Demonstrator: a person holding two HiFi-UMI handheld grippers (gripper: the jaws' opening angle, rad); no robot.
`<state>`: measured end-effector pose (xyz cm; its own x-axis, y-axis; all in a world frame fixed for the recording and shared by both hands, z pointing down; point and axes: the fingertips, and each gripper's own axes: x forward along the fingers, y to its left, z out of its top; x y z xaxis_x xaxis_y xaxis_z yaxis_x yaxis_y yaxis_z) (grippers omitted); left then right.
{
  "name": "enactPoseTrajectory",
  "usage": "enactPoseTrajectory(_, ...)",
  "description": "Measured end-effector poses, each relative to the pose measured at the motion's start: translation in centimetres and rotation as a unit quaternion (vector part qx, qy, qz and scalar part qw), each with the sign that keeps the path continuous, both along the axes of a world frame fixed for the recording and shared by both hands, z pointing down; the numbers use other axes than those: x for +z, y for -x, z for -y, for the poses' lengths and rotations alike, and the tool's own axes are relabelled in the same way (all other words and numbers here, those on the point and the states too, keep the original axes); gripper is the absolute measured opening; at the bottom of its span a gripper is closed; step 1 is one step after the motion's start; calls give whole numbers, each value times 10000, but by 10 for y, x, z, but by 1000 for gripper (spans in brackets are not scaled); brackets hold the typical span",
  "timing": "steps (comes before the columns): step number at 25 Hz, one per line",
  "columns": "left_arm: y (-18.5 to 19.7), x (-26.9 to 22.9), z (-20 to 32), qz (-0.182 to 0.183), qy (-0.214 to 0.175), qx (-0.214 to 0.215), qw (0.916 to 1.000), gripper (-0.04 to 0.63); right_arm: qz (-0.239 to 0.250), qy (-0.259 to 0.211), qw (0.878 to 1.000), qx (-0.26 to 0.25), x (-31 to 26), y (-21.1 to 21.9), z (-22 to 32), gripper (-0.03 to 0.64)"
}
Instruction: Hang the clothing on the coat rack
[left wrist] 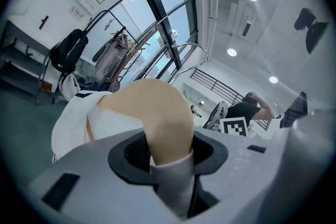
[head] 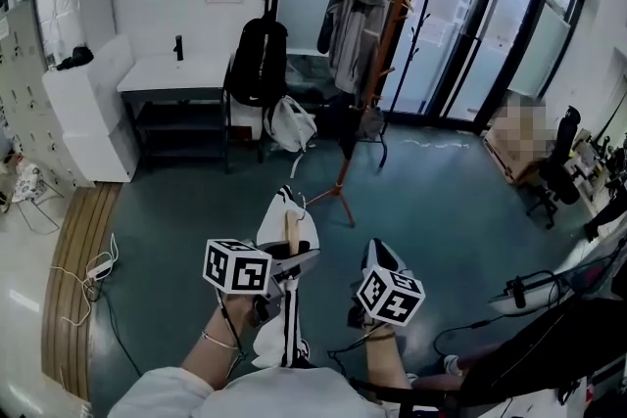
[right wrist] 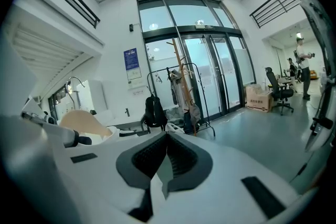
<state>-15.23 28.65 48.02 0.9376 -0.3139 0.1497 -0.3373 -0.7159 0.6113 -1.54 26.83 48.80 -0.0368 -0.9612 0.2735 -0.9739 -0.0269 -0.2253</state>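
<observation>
Clothing (head: 306, 230), white top w/ black stripes, drapes soft & light on wooden hanger (left wrist: 157, 113) pinched in left claw (left wrist: 169, 157), well short of coat rack (head: 382, 54). Right claw (right wrist: 167, 160) pressed together, empty. Best carried by stiff hanger, not cloth.

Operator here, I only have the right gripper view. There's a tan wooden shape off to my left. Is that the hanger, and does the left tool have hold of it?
Observer: Yes. In the left gripper view the left tool has its jaws shut on the wooden hanger.
Operator: Is any clothing on it? I can't see below it.
Observer: The head view shows a white garment with black stripes draped on the hanger, hanging down under the left tool.
Operator: My own tool hides the base of the rack.
Observer: In the head view the coat rack has its splayed feet on the floor, ahead of the left tool.
</observation>
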Motion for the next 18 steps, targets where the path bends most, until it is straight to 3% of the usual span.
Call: enactPoseTrajectory(18,-65,-4,110,90,-5,-43,10000,158,8,6,10000,-73,-5,-67,112,23)
